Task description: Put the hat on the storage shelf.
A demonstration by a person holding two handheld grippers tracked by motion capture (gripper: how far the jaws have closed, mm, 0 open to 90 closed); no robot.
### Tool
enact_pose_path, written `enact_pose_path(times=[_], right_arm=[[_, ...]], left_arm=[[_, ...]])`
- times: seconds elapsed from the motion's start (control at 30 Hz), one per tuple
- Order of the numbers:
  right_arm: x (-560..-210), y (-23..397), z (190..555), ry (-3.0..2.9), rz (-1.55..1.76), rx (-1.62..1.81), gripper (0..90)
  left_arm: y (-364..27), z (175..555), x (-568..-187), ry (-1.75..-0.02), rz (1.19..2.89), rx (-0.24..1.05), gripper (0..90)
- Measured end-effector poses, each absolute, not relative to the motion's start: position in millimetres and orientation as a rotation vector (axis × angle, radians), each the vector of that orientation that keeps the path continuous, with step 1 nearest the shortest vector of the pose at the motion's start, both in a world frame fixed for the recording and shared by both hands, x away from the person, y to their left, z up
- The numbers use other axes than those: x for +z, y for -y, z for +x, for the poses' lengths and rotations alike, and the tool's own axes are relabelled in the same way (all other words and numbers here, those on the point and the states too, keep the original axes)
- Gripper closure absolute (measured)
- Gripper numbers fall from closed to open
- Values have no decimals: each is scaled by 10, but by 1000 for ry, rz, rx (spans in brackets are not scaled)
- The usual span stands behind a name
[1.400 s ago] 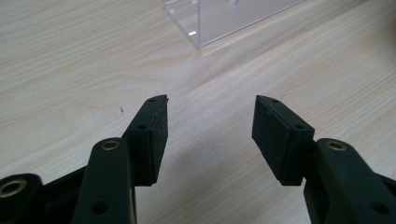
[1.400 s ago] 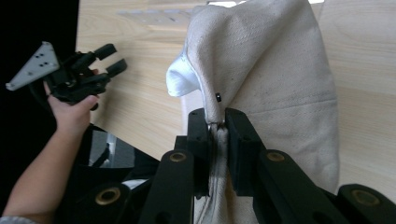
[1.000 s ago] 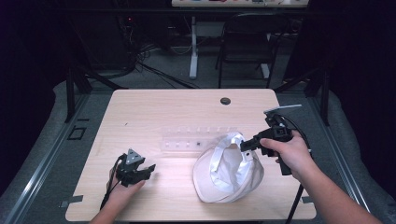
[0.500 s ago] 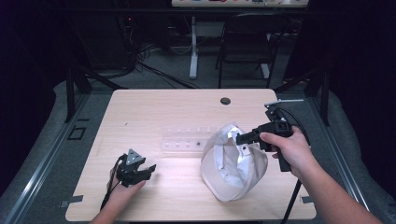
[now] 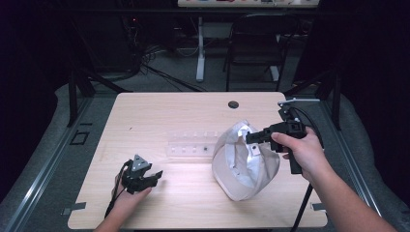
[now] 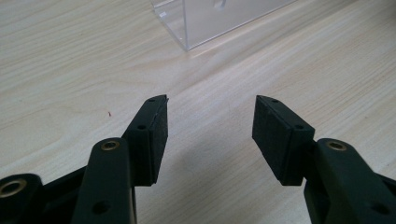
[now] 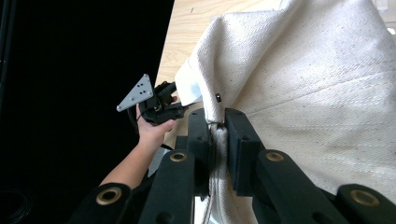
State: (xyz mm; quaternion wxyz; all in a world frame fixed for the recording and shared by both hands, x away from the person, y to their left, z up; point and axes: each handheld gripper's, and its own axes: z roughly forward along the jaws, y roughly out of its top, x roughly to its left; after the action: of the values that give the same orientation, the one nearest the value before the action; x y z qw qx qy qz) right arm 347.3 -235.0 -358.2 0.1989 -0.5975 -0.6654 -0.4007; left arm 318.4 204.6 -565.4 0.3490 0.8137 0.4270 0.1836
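Note:
A cream cloth cap hangs tilted above the table's right half, its lower edge near the tabletop. My right gripper is shut on the cap's rim, and in the right gripper view the cap's cloth is pinched between the two black jaws. My left gripper rests low at the front left of the table, open with nothing between its fingers. In the left gripper view bare wood lies between the jaws.
A clear acrylic rack lies across the middle of the wooden table, its corner also in the left gripper view. A round cable hole sits near the far edge. A chair and dark floor lie beyond.
My right gripper has lifted the cap and carried it up and to the right, tipping it more upright. The left gripper has stayed in place.

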Motion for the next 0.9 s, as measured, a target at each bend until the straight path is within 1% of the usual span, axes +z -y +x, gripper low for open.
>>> enact_pose_path(times=[0.47, 0.67, 0.9], right_arm=[[-3524, 2274, 3542, 1854, -1628, -1170, 816], [-3419, 2255, 3586, 1842, -1635, -1201, 816], [-3298, 2221, 3666, 1829, -1640, -1252, 816]], left_arm=[[-1887, 3117, -5597, -1048, 2095, 447, 448], [-1841, 3098, -5582, -1033, 2091, 440, 447], [-1819, 3082, -5527, -1025, 2049, 387, 449]])
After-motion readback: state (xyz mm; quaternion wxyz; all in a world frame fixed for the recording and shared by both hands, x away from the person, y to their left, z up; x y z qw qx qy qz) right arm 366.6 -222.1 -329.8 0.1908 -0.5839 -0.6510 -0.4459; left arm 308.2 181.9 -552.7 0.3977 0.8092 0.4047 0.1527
